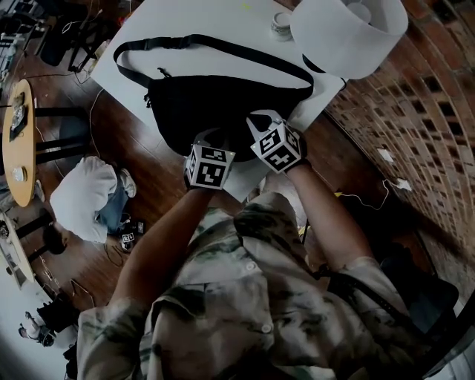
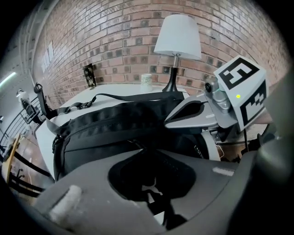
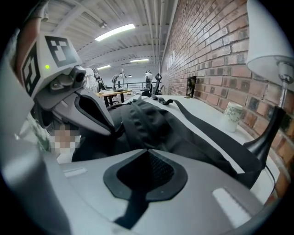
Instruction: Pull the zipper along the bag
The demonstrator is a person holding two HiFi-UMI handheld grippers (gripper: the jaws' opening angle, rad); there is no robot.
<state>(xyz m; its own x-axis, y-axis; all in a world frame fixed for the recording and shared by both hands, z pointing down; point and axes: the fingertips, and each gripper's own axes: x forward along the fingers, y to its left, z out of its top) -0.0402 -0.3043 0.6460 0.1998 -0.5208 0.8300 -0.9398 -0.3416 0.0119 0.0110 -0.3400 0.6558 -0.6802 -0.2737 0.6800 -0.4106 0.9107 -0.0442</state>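
A black sling bag lies on the white table, its strap looped toward the far side. Both grippers sit at the bag's near edge. My left gripper is shut, and in the left gripper view its tips meet on the bag where a thin pale zipper pull runs in between them. My right gripper is just to the right of it. In the right gripper view its jaws are shut on a raised fold of bag fabric.
A white-shaded lamp and a small cup stand at the table's far right, by the brick wall. Off the table's left, a person in white crouches on the wooden floor near a round table.
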